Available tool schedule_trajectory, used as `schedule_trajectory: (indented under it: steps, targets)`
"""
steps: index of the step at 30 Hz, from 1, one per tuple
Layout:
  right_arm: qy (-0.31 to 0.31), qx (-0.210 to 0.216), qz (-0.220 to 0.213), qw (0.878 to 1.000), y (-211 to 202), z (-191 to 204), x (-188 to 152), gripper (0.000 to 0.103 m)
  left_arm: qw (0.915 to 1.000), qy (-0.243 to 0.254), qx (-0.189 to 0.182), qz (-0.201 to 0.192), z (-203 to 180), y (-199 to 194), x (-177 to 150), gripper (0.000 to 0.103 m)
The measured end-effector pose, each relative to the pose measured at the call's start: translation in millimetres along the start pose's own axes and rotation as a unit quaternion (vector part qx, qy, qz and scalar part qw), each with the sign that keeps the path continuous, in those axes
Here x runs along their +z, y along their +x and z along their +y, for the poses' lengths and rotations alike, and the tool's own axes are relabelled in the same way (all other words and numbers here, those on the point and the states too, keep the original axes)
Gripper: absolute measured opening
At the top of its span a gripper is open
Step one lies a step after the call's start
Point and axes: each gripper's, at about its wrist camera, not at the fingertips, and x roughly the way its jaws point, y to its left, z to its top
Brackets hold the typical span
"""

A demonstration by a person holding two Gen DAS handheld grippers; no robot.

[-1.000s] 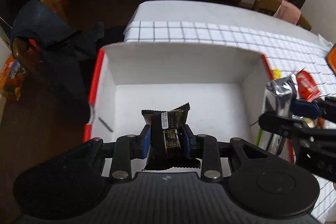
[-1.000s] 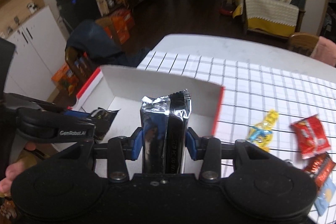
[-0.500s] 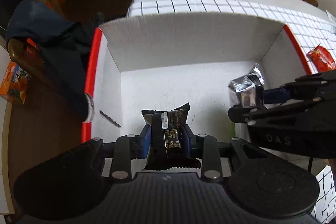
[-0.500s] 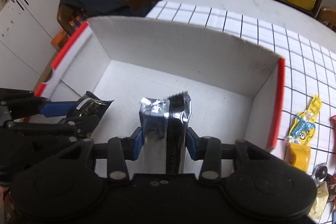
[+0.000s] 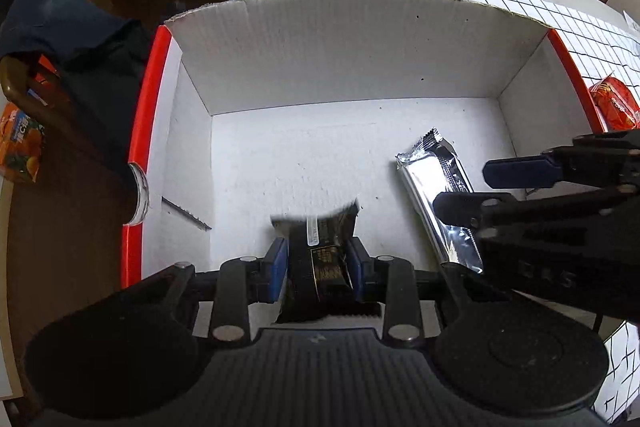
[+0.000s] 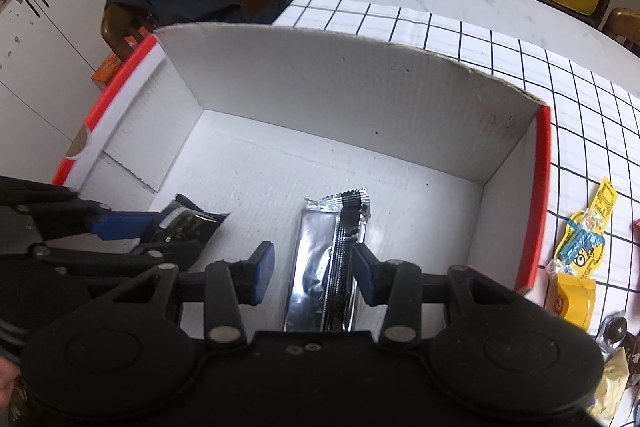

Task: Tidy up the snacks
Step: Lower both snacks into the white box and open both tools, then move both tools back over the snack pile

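A white cardboard box with red edges stands open on the checked tablecloth. My left gripper is shut on a black snack packet low inside the box; the packet also shows in the right wrist view. My right gripper is open over the box floor. A silver snack bar lies loose on the floor between its fingers, and it also shows in the left wrist view.
Loose snacks lie on the tablecloth right of the box: a yellow packet, an orange-yellow one, a red one. A chair with a dark jacket stands left of the table. The box walls rise around both grippers.
My right gripper has opened and the silver bar now lies on the box floor. Both grippers have moved lower into the box. The left still holds the black packet.
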Motion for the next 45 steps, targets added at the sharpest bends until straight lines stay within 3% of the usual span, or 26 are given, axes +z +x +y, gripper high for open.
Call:
schedule_trajectory:
  steps: [5,7,21,26,31,34,37,42,45]
  targets:
    - [0.003,0.013,-0.018,1.000,-19,-1,-5,0.042,1.0000,-0.002,-0.001,-0.006,1,-5,0,0.033]
    - [0.006,0.018,-0.026,0.999,-26,-2,-8,0.043,0.9999,-0.004,-0.002,-0.015,2,-13,-1,0.041]
    - [0.041,0.036,-0.104,0.993,-101,-23,-43,0.048,0.9940,0.032,-0.025,-0.101,-37,-77,-3,0.064]
    - [0.062,0.023,-0.137,0.988,-130,-45,-65,0.060,0.9893,0.066,-0.036,-0.125,-66,-91,-4,0.069]
    - [0.088,0.003,-0.157,0.984,-153,-74,-90,0.065,0.9844,0.092,-0.054,-0.140,-98,-98,-1,0.077]
    - [0.104,-0.011,-0.168,0.980,-163,-92,-104,0.079,0.9813,0.106,-0.065,-0.147,-117,-100,0,0.079]
    - [0.118,-0.024,-0.174,0.977,-171,-111,-118,0.082,0.9785,0.118,-0.073,-0.153,-136,-101,3,0.080]
    - [0.125,-0.041,-0.184,0.974,-181,-136,-137,0.098,0.9759,0.126,-0.086,-0.155,-169,-98,10,0.082]
    - [0.116,-0.061,-0.185,0.974,-184,-150,-147,0.101,0.9754,0.128,-0.092,-0.154,-189,-93,16,0.083]
